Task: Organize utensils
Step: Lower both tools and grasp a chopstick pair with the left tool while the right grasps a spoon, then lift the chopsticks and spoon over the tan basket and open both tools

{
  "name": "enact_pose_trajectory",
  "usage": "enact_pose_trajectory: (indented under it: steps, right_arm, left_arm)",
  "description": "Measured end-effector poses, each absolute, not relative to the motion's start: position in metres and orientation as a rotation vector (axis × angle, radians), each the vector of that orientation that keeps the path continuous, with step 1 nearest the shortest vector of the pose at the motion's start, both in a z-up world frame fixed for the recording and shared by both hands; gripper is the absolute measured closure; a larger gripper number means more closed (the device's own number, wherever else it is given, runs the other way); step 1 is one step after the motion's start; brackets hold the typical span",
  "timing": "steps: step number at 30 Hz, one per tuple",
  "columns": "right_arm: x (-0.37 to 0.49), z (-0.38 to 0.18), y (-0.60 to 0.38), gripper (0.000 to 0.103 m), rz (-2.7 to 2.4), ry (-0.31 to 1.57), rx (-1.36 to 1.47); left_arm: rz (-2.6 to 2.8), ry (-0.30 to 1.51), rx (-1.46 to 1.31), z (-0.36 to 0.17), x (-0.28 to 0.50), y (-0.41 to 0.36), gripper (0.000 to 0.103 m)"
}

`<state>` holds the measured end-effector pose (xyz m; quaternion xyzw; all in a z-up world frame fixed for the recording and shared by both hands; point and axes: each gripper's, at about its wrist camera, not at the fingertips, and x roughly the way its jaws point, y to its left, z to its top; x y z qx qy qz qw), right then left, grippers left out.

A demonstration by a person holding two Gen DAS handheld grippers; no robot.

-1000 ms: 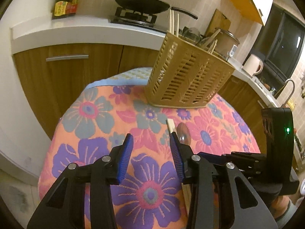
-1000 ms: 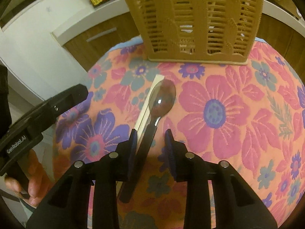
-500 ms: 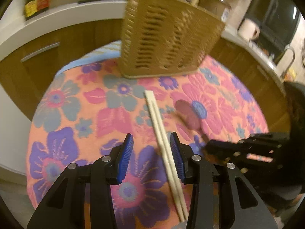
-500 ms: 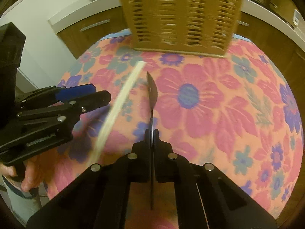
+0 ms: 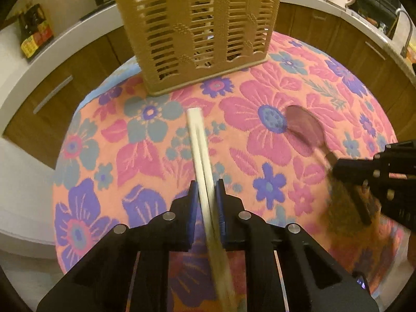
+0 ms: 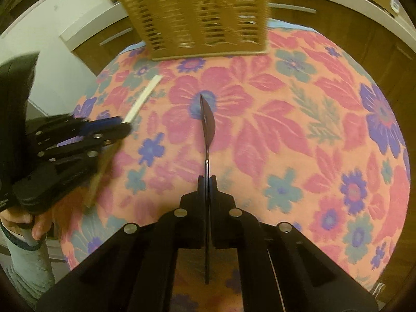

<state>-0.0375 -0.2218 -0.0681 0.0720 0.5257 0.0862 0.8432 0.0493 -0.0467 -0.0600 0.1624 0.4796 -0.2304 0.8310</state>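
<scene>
Pick-up step in hand, judging by both utensils gripped and the basket not yet reached. Left tongs, low centre of the left wrist view, closing on the pair of chopsticks, blue pads right against the sticks on either side. Chopsticks running from between the pads up toward mid-frame, tips short of the basket. Right tongs, low centre of the right wrist view, clamped fully together on the handle of the spoon, bowl turned edge-on and pointing up the frame, seemingly lifted off the floral cloth over the tabletop.

Next move, as a judgement: carry each utensil up to the top of the frame, tilt it upright above the basket rim, lower it into a compartment, then let go. Needs clearance between the two tongs, now fairly near each other.

Basket: tan, slatted, standing at the far edge of the cloth. A few dark and pale shapes visible through the slats, too indistinct to name; compartments not discernible.
</scene>
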Motion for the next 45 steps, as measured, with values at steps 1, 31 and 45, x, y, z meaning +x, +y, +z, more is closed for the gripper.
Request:
enact_pose_trajectory:
  steps: [1, 31, 45]
  right_arm:
    - [-0.039, -0.069, -0.226, 0.102, 0.187, 1.117, 0.155]
    - [-0.017, -0.071, -0.199, 0.094, 0.185, 1.163, 0.002]
    - [-0.043, 0.012, -0.199, 0.101, 0.337, 0.902, 0.067]
  left_arm:
    - [-0.487, 1.014, 0.333, -0.059, 0.048, -0.040, 0.092]
    - [-0.478, 1.021, 0.385, -0.058, 0.038, -0.032, 0.092]
    - [-0.705, 0.655, 0.062, 0.061, 0.013, -0.006, 0.092]
